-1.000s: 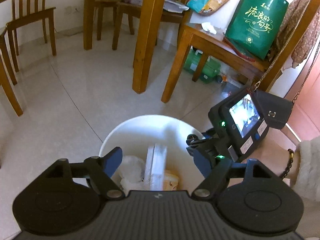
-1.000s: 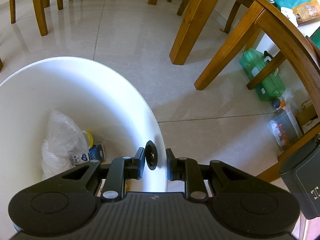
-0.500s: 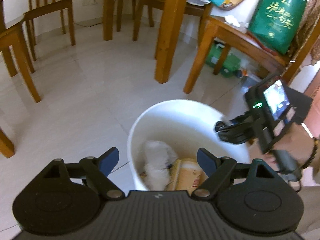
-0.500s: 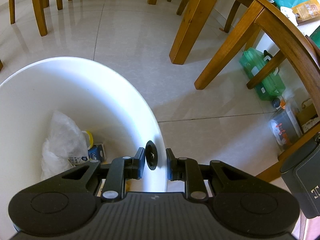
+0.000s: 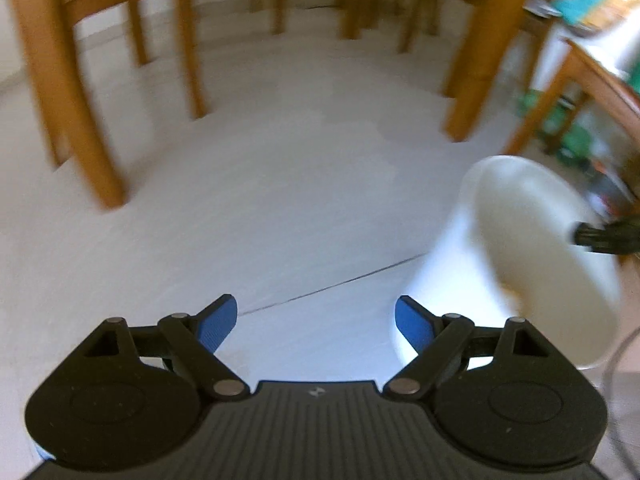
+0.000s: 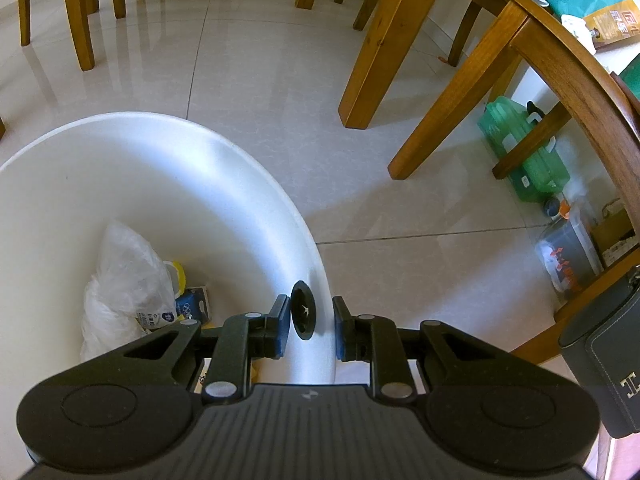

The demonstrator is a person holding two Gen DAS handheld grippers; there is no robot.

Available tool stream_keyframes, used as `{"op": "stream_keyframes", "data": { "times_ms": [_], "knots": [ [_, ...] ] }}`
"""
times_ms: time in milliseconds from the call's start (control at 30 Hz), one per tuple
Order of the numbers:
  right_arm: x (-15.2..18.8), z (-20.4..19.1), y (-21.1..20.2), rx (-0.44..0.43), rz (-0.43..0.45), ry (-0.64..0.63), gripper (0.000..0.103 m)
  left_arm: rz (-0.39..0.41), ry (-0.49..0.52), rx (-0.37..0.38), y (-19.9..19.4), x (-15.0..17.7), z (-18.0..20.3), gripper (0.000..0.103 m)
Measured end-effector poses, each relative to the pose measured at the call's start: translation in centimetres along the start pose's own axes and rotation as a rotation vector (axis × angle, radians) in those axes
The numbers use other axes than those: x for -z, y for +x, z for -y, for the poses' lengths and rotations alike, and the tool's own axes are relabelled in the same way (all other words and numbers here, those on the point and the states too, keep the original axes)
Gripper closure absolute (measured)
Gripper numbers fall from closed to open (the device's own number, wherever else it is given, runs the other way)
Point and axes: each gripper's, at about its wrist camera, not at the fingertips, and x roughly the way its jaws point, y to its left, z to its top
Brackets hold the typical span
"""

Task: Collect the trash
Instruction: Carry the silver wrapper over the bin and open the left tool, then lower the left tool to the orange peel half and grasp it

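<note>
A white trash bin (image 6: 200, 184) stands on the tiled floor. My right gripper (image 6: 310, 330) is shut on its near rim, one finger inside the wall and one outside, beside a black disc (image 6: 303, 316). Inside the bin lie a crumpled clear plastic bag (image 6: 124, 276), a small blue carton (image 6: 192, 306) and a yellow piece (image 6: 178, 274). My left gripper (image 5: 316, 324) is open and empty above bare floor. In that blurred view the bin (image 5: 532, 248) sits to its right, with the right gripper's tip (image 5: 600, 236) on the rim.
Wooden table and chair legs (image 6: 376, 52) ring the floor ahead and to the left (image 5: 68, 96). A green container (image 6: 524, 152) and a clear plastic box (image 6: 568, 260) sit under the chair at right. A black handbag (image 6: 608, 364) hangs near the right gripper.
My left gripper has swung left, away from above the bin, and now looks at bare floor, still open. The right gripper has kept its hold on the bin's rim.
</note>
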Motion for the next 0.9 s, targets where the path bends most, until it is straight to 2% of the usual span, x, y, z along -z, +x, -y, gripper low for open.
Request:
{"op": "stream_keyframes", "data": {
  "times_ms": [200, 400, 733, 900],
  "knots": [
    [0.0, 0.0, 0.1, 0.000, -0.001, 0.003, 0.077, -0.077, -0.211, -0.122, 2.0, 4.0, -7.2, 0.017],
    [0.0, -0.2, 0.1, 0.006, -0.003, 0.000, 0.077, -0.149, -0.405, -0.202, 4.3, 8.8, -12.2, 0.017],
    [0.0, -0.2, 0.1, 0.019, -0.005, -0.007, 0.077, -0.294, -0.609, -0.293, 9.6, 15.5, -16.7, 0.017],
    [0.0, -0.3, 0.1, 0.024, -0.006, -0.008, 0.076, -0.304, -0.689, -0.313, 11.4, 17.2, -17.9, 0.017]
  ]
}}
